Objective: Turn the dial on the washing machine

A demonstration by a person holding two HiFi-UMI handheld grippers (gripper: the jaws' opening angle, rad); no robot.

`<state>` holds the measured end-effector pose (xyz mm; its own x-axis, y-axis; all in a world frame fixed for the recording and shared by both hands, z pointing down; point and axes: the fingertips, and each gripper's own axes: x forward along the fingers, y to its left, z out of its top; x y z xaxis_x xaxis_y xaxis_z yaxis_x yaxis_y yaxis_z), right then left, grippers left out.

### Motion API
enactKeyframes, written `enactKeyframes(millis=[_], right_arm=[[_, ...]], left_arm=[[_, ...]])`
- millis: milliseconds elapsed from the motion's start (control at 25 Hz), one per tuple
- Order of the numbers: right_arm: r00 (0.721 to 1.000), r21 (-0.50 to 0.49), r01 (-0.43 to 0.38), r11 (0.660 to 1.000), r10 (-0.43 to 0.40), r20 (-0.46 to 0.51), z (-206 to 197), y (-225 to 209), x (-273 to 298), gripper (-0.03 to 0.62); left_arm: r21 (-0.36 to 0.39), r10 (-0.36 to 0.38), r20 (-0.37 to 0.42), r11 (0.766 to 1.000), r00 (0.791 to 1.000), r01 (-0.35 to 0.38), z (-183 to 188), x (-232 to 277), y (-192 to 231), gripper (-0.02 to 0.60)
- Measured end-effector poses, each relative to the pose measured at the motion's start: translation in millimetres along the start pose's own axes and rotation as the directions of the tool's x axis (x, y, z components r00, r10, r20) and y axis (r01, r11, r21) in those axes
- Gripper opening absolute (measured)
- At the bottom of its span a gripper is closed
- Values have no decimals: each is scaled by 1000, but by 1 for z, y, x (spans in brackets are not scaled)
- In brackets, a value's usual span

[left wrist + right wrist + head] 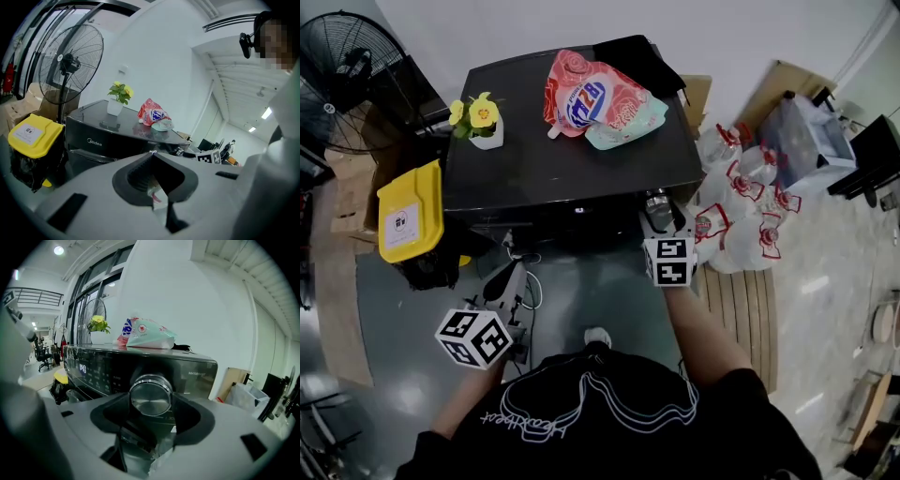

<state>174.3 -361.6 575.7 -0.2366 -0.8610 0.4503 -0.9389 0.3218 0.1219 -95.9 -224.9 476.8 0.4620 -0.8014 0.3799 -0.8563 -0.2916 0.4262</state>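
You stand facing a dark washing machine (546,173), looking steeply down on its lid. The dial (151,395), a round chrome knob, sits on the front control panel towards the right end, just below the lid's edge.

Your right gripper (660,221) is at that knob. In the right gripper view the dial fills the space between the two jaws. Their inner faces appear to meet its rim on both sides, so the tool reads as clamped on the dial. It faces the knob almost head-on, which seems deliberate: from there a roll of your wrist should turn it.

Your left gripper (513,272) hangs lower, in front of the machine's left half and well apart from the panel. Its jaws are together at the tips with nothing between them. It likely waits aside because this job needs only one tool.

On the lid rest a red and pale green detergent pouch (600,101) and a small white pot of yellow flowers (483,120), both clear of the panel. A yellow-lidded bin (411,211) stands just beside the machine's left side, and clear water bottles (741,206) cluster on the floor to its right.

The turn itself seems not yet made.
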Motion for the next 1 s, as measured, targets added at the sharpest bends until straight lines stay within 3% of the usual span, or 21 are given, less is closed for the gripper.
enactKeyframes(millis=[440, 720, 1000], right_arm=[[1000, 46, -6, 999, 5, 5, -2, -2, 1, 284], [998, 170, -57, 984, 56, 10, -2, -2, 1, 282], [993, 330, -116, 937, 111, 33, -3, -4, 2, 282]], left_arm=[[-26, 24, 16, 999, 1000, -24, -6, -7, 10, 5], [-38, 20, 19, 999, 1000, -19, -10, -8, 10, 5], [-45, 1, 17, 999, 1000, 0, -14, -3, 4, 5]])
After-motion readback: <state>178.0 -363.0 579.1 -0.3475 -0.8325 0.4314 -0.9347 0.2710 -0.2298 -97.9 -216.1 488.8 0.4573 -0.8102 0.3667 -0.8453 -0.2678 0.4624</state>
